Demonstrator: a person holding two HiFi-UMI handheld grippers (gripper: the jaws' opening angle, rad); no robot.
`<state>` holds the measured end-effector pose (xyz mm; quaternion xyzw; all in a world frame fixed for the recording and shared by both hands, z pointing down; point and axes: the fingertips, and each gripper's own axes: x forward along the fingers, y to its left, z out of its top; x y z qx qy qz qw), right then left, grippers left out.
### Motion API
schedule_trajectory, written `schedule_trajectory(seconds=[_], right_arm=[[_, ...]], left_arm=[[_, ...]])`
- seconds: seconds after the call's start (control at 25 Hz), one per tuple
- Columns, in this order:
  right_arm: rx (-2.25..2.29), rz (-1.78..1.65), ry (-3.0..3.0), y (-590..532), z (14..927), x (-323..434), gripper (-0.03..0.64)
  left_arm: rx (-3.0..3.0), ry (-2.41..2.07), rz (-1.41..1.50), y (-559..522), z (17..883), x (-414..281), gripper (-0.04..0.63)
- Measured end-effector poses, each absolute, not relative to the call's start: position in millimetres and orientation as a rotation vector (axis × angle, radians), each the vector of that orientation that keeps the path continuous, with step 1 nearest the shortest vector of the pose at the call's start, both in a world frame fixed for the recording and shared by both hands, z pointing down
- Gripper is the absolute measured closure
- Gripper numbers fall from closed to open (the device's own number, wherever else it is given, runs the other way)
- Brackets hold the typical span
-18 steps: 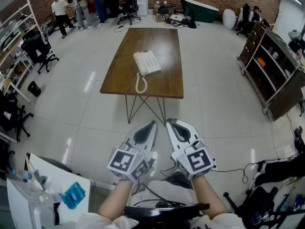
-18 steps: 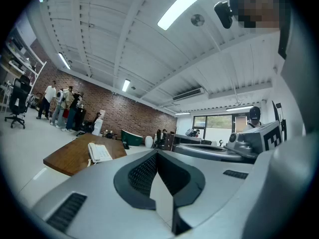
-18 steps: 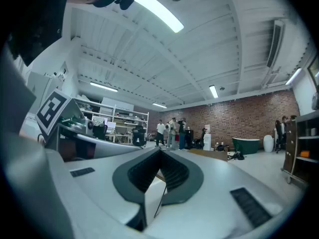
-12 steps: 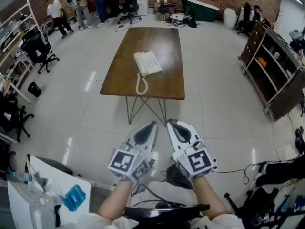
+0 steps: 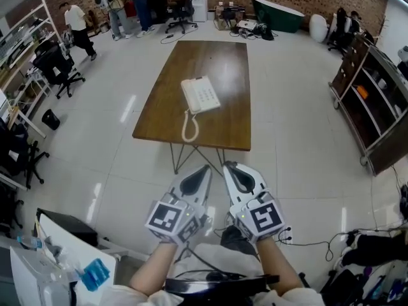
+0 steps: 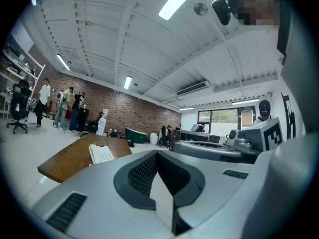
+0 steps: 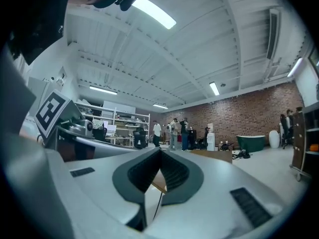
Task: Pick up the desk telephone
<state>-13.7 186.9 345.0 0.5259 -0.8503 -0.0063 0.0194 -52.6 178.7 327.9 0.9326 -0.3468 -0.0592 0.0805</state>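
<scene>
The left gripper (image 5: 203, 171) and right gripper (image 5: 231, 169) are held level side by side, jaws pressed together, well apart from the desk telephone (image 5: 200, 95) laid on the bench (image 5: 223, 69).

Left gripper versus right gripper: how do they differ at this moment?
The left gripper bears a different cube marker pattern from the right gripper. The left gripper view catches the desk telephone; the right gripper view shows the table but no telephone. Both are shut, empty, side by side, short of the table.
</scene>
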Motion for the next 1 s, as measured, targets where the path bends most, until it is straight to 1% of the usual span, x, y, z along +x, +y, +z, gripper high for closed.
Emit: schedule_trajectory(seconds=[0.48, 1.0], right_arm=[[1.512, 0.039, -2.677, 107, 352, 30, 0.617], [1.397, 0.079, -2.765, 48, 356, 60, 0.617]], left_arm=[[2.719, -1.114, -0.146, 101, 335, -4, 0.594], [2.649, -1.277, -0.122, 40, 344, 23, 0.594]])
